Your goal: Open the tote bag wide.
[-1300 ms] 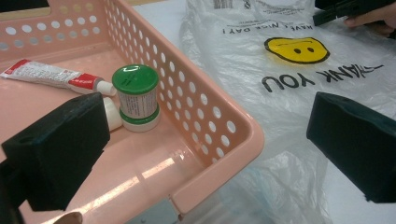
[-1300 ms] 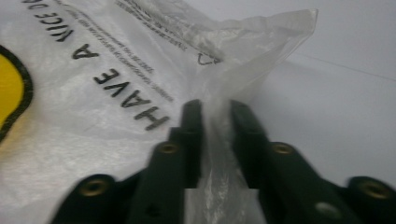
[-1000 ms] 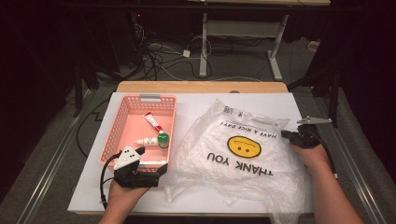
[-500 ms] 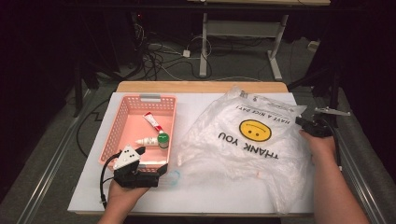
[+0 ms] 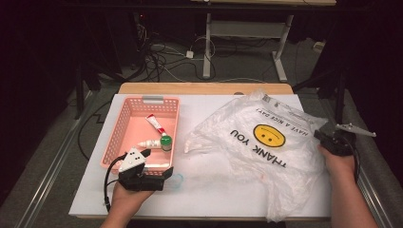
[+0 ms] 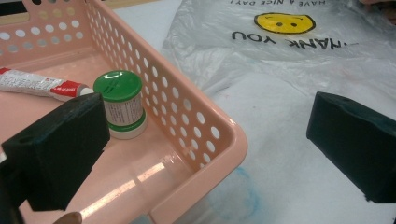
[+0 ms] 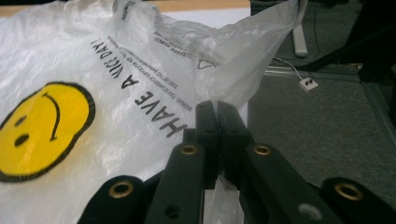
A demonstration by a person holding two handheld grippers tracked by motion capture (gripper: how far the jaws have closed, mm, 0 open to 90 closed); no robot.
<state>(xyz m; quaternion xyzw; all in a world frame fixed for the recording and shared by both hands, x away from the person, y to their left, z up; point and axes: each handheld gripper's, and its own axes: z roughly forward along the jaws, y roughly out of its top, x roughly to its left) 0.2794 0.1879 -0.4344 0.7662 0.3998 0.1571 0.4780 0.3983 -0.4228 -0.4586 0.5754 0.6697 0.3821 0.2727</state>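
Note:
A clear plastic bag (image 5: pixel 266 142) printed with a yellow smiley and "THANK YOU" lies spread over the right half of the white table cover. My right gripper (image 5: pixel 321 136) is at the bag's right edge, shut on a pinch of the film (image 7: pixel 219 196); its jaws (image 7: pixel 217 109) are pressed together. A pink perforated basket (image 5: pixel 142 99) at the left holds a red-and-white tube (image 5: pixel 156 124), a small white bottle (image 5: pixel 148 143) and a green-capped jar (image 5: pixel 166 142). My left gripper (image 5: pixel 159 164) stands open, its jaws astride the basket's near right corner (image 6: pixel 224 135), gripping nothing.
A faint blue smudge (image 5: pixel 177 180) marks the cover just right of the basket corner. The wooden table edge (image 5: pixel 204 88) runs along the back. Beyond it are floor cables (image 5: pixel 161 52) and desk legs (image 5: pixel 207 47). The table's right edge is close to my right hand.
My right gripper has moved to the right with the bag's edge, pulling the bag flatter and further right. The left gripper and basket have stayed put.

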